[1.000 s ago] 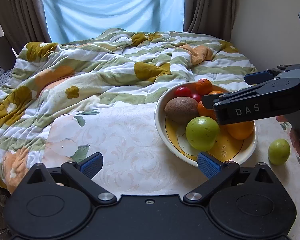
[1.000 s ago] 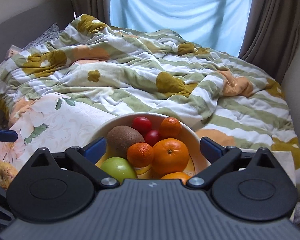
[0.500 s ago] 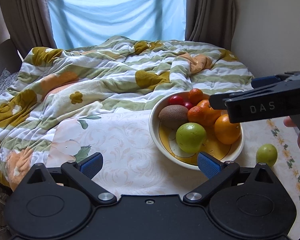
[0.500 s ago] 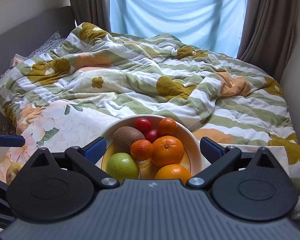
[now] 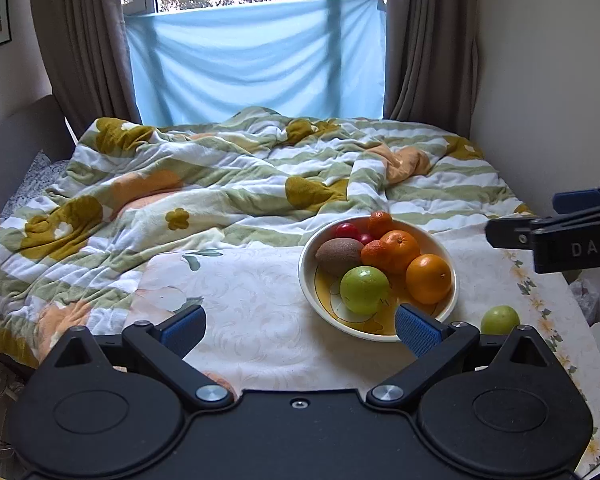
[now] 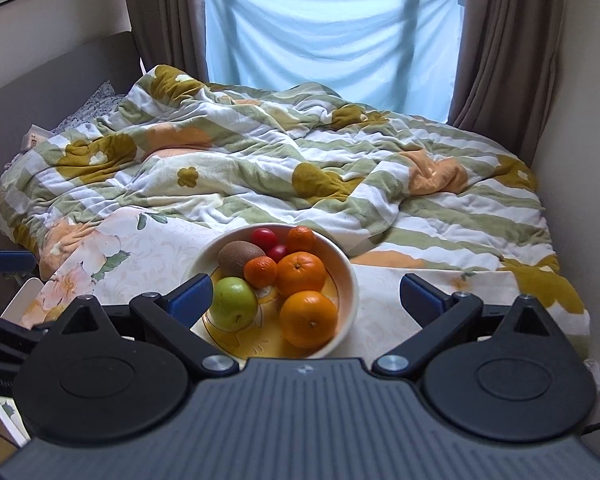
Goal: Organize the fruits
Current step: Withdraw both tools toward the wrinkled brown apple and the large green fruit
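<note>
Both grippers hang above the near side of the bowl (image 5: 380, 334), each with its blue-padded fingers spread wide and nothing between them: the left gripper (image 5: 300, 330) is level over the tablecloth (image 5: 252, 300) just left of the bowl, and the right gripper (image 6: 306, 294) looks straight down its fingers at the bowl, its left pad overlapping the bowl's near-left rim in that view. The bowl is round and shallow, glossy cream outside with a yellow printed inside, and sits on the cloth in front of the rumpled quilt (image 5: 228, 184). Inside it lie a smooth green apple (image 6: 235, 303) at the near left, two dimpled oranges (image 6: 309, 319) to its right, a fuzzy brown kiwi (image 6: 236, 257) behind the apple, two small mandarins, and two shiny red tomatoes (image 6: 264, 237) at the far rim. A second green apple (image 5: 500, 320) rests on the cloth just right of the bowl, outside it. The cloth is pale with an embossed floral pattern; the quilt is soft, with green and white stripes.
</note>
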